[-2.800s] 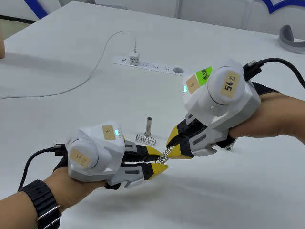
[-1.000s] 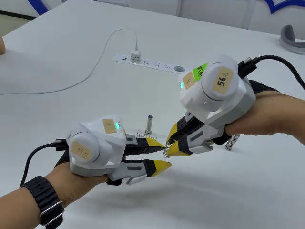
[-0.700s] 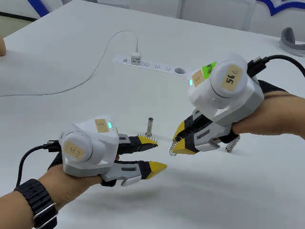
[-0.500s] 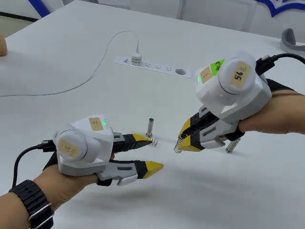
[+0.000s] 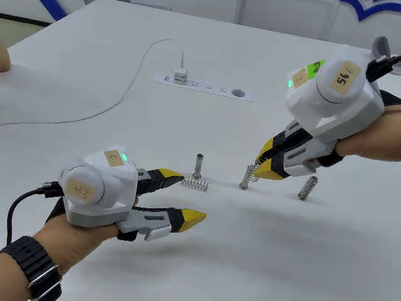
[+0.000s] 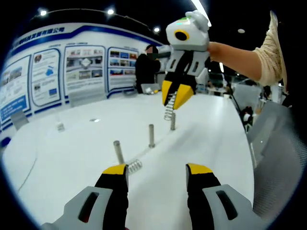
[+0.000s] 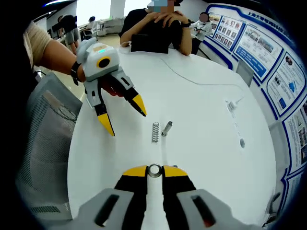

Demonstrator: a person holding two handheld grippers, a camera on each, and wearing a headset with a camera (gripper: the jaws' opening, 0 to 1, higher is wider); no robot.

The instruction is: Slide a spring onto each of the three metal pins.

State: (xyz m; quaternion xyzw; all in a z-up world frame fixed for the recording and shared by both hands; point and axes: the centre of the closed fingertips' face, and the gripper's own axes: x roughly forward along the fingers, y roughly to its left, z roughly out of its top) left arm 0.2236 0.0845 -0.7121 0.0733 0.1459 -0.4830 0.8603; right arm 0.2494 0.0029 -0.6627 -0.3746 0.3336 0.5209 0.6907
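Spring (image 6: 169, 111): light, flexible wire coil, likely to bend or flick loose; best pinched at one end; held in clenched right gripper (image 5: 262, 164), beside upright pin (image 5: 245, 179); left gripper (image 5: 188, 195) spread, empty.

A smooth, matt white desk (image 5: 263, 251) is seen; pin (image 5: 198, 165) and spring (image 6: 168, 111) are made of bright metal.

I see a white table (image 5: 294, 251) carrying a power strip (image 5: 203, 86), with poster-lined walls (image 6: 79, 67) and ceiling spotlights (image 6: 111, 11) beyond.
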